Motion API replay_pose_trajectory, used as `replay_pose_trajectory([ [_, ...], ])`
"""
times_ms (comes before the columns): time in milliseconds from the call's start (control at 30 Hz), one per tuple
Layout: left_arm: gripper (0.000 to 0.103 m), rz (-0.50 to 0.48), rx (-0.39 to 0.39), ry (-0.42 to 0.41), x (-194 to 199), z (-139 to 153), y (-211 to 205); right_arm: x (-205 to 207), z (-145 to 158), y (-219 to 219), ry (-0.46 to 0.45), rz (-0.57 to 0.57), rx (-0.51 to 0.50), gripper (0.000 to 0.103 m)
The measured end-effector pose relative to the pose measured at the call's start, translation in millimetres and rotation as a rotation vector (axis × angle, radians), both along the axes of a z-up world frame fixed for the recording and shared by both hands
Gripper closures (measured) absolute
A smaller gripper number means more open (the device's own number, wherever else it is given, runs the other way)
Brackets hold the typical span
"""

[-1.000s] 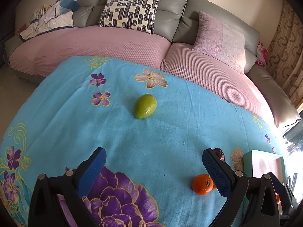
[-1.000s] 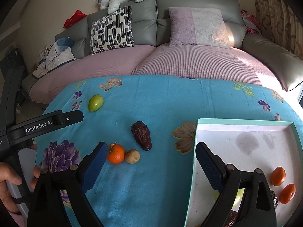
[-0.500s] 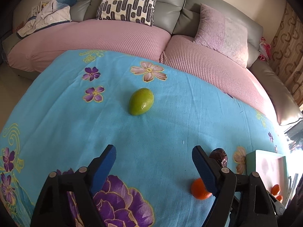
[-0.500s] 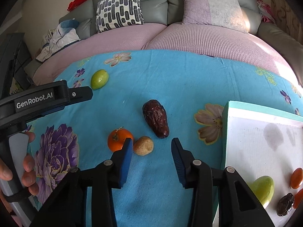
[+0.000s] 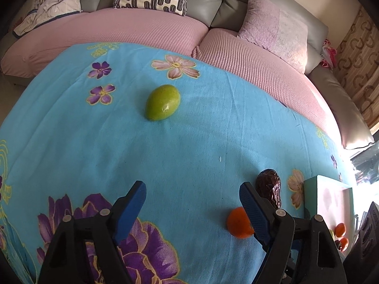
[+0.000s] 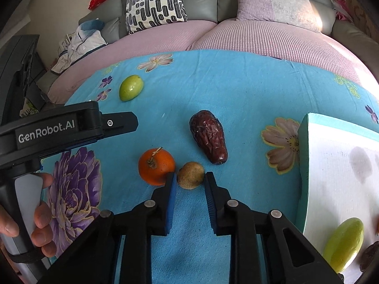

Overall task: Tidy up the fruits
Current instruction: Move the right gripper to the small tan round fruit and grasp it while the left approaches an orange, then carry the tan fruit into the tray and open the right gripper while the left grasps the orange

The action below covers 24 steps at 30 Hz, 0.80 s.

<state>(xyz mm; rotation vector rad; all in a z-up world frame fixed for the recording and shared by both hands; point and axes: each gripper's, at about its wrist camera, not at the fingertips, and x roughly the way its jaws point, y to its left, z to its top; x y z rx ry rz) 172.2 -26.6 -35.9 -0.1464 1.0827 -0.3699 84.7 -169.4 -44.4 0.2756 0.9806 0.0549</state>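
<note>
Right tongs (image 6: 189, 182) half-closed around small brown fruit (image 6: 190, 174), pads not quite touching it, beside orange (image 6: 156, 166) & date (image 6: 209, 139) on blue floral counter (image 6: 236, 90). Left tongs (image 5: 193, 201) spread wide, empty; green fruit (image 5: 162, 102) ahead.

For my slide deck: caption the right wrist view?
Right gripper open around a small brown fruit beside an orange on blue floral cloth.

Two handheld grippers, both held low and pointing forward.
The left gripper (image 5: 192, 203) has its jaws spread wide, a hand (image 6: 35, 215) wrapping its handle; the right gripper (image 6: 189, 187) has its jaws narrowed, a small gap remaining.
</note>
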Motion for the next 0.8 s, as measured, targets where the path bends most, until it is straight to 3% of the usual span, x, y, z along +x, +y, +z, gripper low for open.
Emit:
replay_pose_trajectory([
  [567, 0.020, -0.057, -0.062, 0.073, -9, -5, -12, -13, 4, -13, -0.002, -0.012, -0.017, 0.078],
  [733, 0.037, -0.096, -0.072, 0.088, -15, -6, -22, -22, 9, -26, 0.001, -0.046, -0.021, 0.078],
  [800, 0.038, -0.109, -0.083, 0.100, -17, -7, -26, -26, 12, -29, -0.004, -0.057, -0.028, 0.078],
])
